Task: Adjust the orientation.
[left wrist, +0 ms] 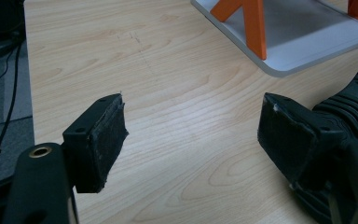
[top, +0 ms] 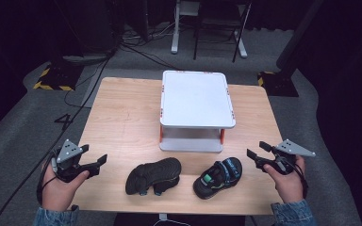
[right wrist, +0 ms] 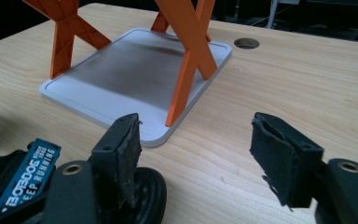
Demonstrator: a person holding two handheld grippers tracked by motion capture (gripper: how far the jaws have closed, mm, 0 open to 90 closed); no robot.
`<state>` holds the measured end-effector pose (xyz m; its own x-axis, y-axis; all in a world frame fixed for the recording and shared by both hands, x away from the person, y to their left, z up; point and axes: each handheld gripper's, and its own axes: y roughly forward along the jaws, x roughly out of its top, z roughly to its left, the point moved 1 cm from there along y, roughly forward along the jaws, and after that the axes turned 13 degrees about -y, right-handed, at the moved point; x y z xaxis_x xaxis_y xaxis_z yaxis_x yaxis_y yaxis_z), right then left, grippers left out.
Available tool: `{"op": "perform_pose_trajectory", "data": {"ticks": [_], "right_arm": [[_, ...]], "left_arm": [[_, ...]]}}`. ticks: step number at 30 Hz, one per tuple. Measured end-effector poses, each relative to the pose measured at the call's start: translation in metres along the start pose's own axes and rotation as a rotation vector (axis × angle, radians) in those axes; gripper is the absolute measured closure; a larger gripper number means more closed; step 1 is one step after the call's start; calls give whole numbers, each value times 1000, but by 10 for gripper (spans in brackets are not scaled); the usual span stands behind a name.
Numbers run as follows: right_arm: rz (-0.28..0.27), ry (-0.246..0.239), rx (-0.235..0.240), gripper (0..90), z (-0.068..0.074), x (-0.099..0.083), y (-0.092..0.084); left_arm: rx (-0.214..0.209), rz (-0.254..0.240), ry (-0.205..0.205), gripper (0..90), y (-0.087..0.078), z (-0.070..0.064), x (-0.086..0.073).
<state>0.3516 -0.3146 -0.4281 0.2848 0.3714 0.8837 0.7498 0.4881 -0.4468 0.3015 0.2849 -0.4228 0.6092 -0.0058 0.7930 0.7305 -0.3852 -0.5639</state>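
Two black sandals lie near the table's front edge: one sole-up (top: 153,175), the other (top: 218,177) upright with blue and green straps. Behind them stands a white two-tier rack (top: 196,98) on orange legs (right wrist: 186,70). My left gripper (top: 100,162) is held at the front left, open and empty, pointing toward the sole-up sandal (left wrist: 354,100); its pads (left wrist: 108,140) are wide apart over bare wood. My right gripper (top: 254,151) hovers at the front right, open and empty, beside the strapped sandal (right wrist: 28,177). In its own view the right gripper (right wrist: 196,149) faces the rack's lower shelf (right wrist: 121,70).
The wooden table (top: 122,117) has free room left of the rack. A round cable hole (right wrist: 246,43) sits in the tabletop beyond the rack. Cables (top: 75,99) trail over the grey floor at the left, and chair and desk legs (top: 217,33) stand behind the table.
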Motion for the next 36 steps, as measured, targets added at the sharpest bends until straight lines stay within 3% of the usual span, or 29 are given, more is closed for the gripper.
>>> {"op": "perform_pose_trajectory", "data": {"ticks": [5, 11, 12, 14, 19, 22, 23, 24, 29, 36], "right_arm": [[-2, 7, 18, 312, 3, 2, 1], [-42, -50, 108, 334, 35, 24, 10], [-42, -50, 108, 334, 35, 24, 10], [-60, -78, 160, 336, 53, 35, 17], [-70, -99, 223, 344, 73, 45, 30], [-62, -105, 285, 344, 93, 56, 45], [-62, -105, 285, 344, 93, 56, 45], [-54, -120, 314, 343, 106, 62, 53], [-16, -190, 338, 310, 142, 69, 76], [-4, -181, 404, 271, 174, 73, 100]], "left_arm": [[6, 1, -12, 238, -1, 0, 0], [14, 7, -23, 238, -1, 2, 0], [14, 7, -23, 238, -1, 2, 0], [18, 7, -26, 238, -2, 1, -2], [25, 3, -31, 238, -10, 2, -8], [41, 4, -51, 238, -16, 7, -14], [41, 4, -51, 238, -16, 7, -14], [48, 8, -58, 238, -16, 9, -16], [58, 12, -65, 238, -17, 9, -20], [55, 21, -36, 219, -19, 4, -24]]}}
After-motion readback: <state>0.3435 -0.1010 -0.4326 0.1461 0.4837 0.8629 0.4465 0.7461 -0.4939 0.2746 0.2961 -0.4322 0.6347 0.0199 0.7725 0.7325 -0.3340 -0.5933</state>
